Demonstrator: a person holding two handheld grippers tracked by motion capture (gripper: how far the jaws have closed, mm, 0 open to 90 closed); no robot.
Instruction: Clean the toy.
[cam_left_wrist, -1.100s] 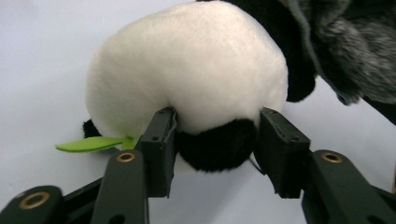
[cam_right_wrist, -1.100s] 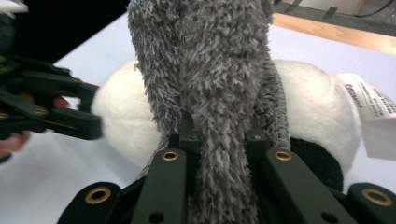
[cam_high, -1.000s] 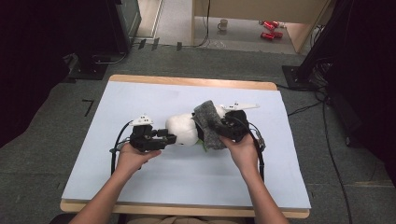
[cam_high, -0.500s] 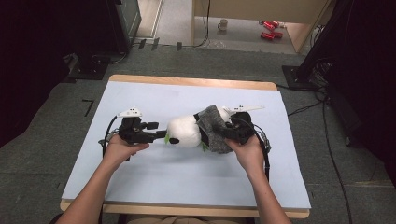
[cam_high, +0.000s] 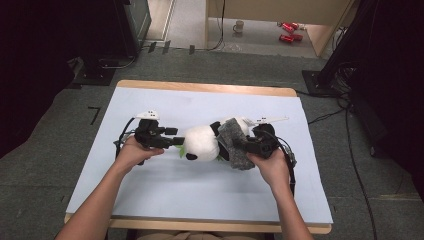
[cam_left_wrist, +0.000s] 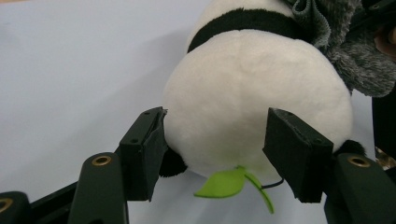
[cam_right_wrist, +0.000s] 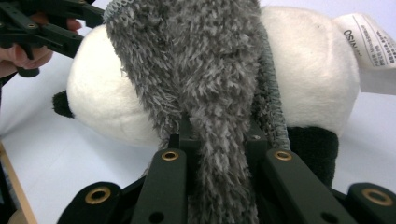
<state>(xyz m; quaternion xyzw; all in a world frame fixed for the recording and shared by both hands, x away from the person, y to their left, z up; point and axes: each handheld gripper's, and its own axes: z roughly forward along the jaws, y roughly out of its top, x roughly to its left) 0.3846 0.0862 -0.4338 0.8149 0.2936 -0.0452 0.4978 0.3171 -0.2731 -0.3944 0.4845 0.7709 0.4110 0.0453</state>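
A white and black plush panda lies on its side in the middle of the pale blue table. A fuzzy grey cloth is wrapped over its body. My right gripper comes in from the right and is shut on a fold of that cloth, its own jaws pinching the pile. My left gripper points at the panda's head from the left. Its jaws have just been opening, and in the left gripper view the round white head sits between the pads without being squeezed. A green felt leaf hangs under the head.
A white label sticks out of the panda's rear. The table has a wooden rim. On the floor beyond stand a mug, red cans and a dark stand at the left.
My left gripper has drawn back a little to the left from the panda's head and its jaws stand wider. My right hand, with cloth and panda, has shifted slightly toward the near edge.
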